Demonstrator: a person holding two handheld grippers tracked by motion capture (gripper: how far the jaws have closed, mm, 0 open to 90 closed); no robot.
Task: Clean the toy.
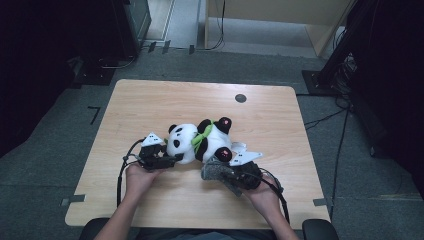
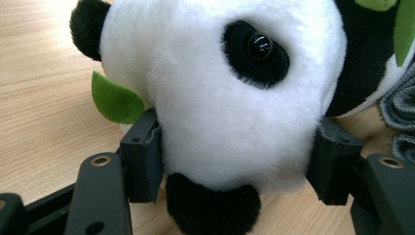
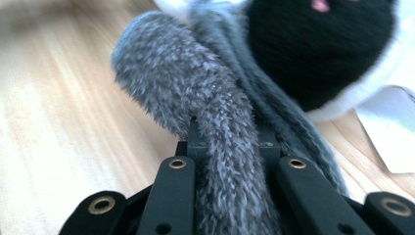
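A black-and-white panda plush [image 1: 192,142] with a green scarf [image 1: 201,135] lies on its side on the wooden table [image 1: 150,100]. My left gripper [image 1: 170,159] is at its head. In the left gripper view the white head [image 2: 220,88] sits between the jaws, and both pads [image 2: 147,152] press into the fur. My right gripper [image 1: 220,172] is shut on a fuzzy grey cloth [image 1: 212,170] by the panda's lower foot. Up close, the cloth [image 3: 195,83] runs out from the shut right gripper [image 3: 227,142] toward the black foot [image 3: 323,49].
A small dark round hole [image 1: 240,98] marks the table's far side. A white tag [image 3: 386,132] lies under the panda's foot. A green leaf [image 2: 115,100] sticks out beside the head. Dark stands and cables [image 1: 330,117] surround the table on the floor.
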